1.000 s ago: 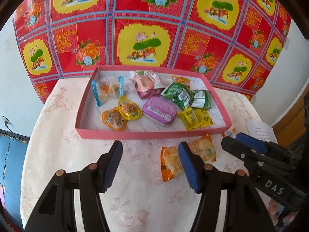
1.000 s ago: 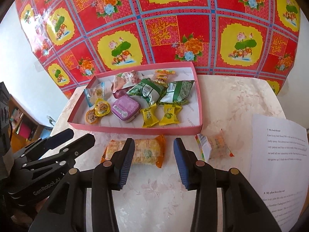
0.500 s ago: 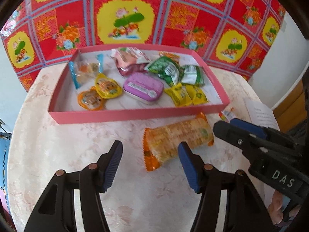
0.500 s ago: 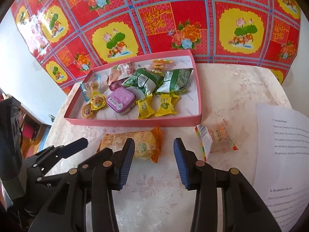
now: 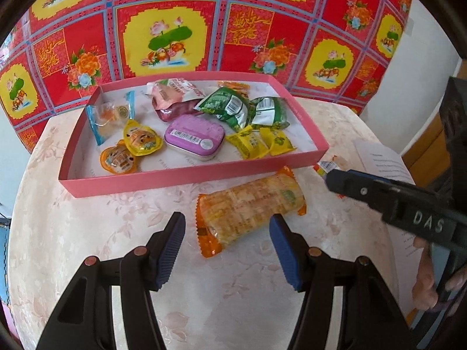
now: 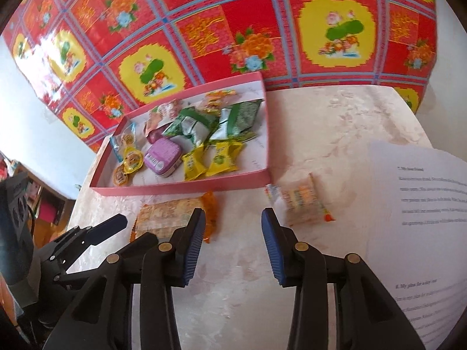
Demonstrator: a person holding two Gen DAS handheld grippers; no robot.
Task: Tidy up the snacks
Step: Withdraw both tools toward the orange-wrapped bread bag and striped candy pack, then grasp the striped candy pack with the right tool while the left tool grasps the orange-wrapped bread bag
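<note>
A: Our orange cracker pack (image 5: 249, 207) lies on the counter (image 5: 87, 227) just outside the pink tray's (image 5: 186, 179) near wall, between the left gripper's (image 5: 227, 248) spread fingers.

B: We risk clamping only its crimped end, so it may slip. Our right gripper (image 6: 232, 246), also apart and empty, could crowd us.

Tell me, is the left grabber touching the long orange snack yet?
Apart. In the left wrist view the open left gripper shows bare table between each fingertip and the orange snack pack.
</note>
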